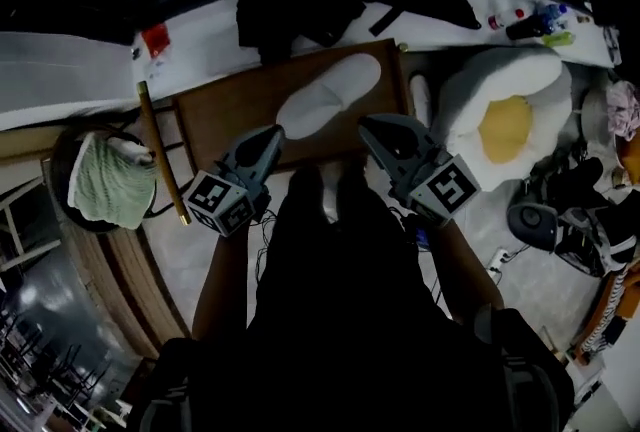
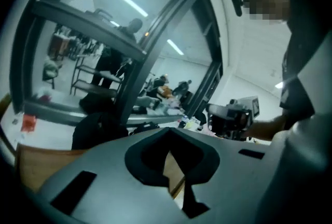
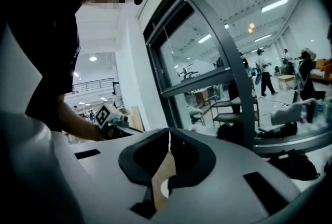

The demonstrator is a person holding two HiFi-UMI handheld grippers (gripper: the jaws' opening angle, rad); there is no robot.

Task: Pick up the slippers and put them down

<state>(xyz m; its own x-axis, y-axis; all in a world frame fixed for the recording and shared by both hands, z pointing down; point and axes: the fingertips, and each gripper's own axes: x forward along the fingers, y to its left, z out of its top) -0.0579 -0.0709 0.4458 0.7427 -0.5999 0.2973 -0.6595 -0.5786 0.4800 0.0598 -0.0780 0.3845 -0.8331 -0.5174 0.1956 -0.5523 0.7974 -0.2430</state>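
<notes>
Two white slippers [image 1: 328,96] lie end to end on a brown wooden tabletop [image 1: 225,115] in the head view. My left gripper [image 1: 274,136] hovers just before their near left side, and my right gripper [image 1: 369,126] just before their near right side. Neither touches them. In the left gripper view the left gripper [image 2: 168,134] has its jaws together with nothing between them, pointing out over the table toward a glass wall. In the right gripper view the right gripper [image 3: 169,136] is likewise shut and empty. A sliver of brown table shows below its tips.
A fried-egg cushion [image 1: 508,115] lies on the floor right of the table. A green cloth [image 1: 112,182] sits on a round stool at the left, beside a wooden stick [image 1: 160,155]. Black bags [image 1: 290,8] lie on the white surface behind. Cables and shoes [image 1: 560,210] clutter the right floor.
</notes>
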